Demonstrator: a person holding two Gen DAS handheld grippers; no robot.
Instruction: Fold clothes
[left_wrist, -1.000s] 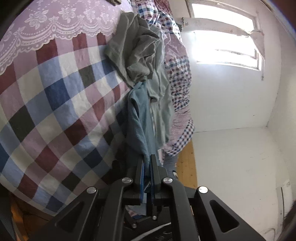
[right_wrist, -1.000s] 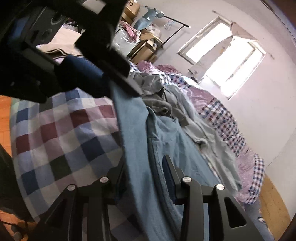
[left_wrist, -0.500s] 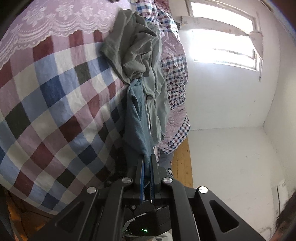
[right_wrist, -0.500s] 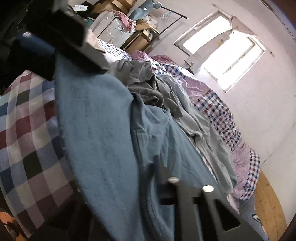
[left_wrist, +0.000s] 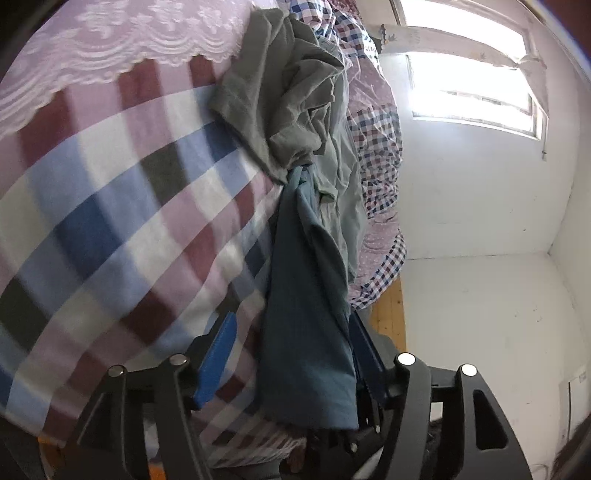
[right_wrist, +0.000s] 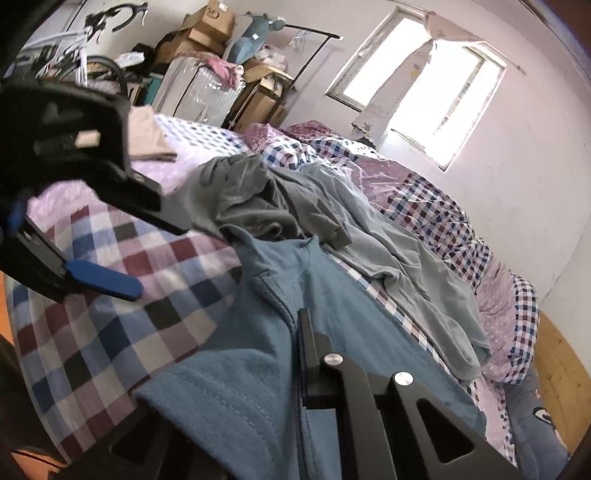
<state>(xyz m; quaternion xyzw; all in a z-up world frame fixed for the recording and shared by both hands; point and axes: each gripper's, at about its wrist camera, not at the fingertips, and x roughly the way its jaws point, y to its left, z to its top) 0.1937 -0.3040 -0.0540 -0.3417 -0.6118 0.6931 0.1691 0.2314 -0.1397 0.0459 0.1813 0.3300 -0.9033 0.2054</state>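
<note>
On the left, the checked blue, maroon and white blanket (left_wrist: 110, 221) covers the bed, and the left gripper (left_wrist: 291, 354) is seen with its blue pads spread; its jaws have just been opening, and the soft blue knit garment (left_wrist: 306, 314) hangs loosely between them, no longer pinched as it was a second ago. Further right, the crumpled grey-green garment (left_wrist: 288, 96) lies heaped against the blue one's far end. In the right wrist view, the left gripper (right_wrist: 107, 280) is shown clear of the cloth, while the right gripper (right_wrist: 303, 354) is pressed together on a hem of the blue knit garment (right_wrist: 258, 350), where it earlier stood half open around it. The regrasp is judged best done by taking a matching corner with the free claw and keeping the cloth taut, so that the grey-green heap is not dragged along.
</note>
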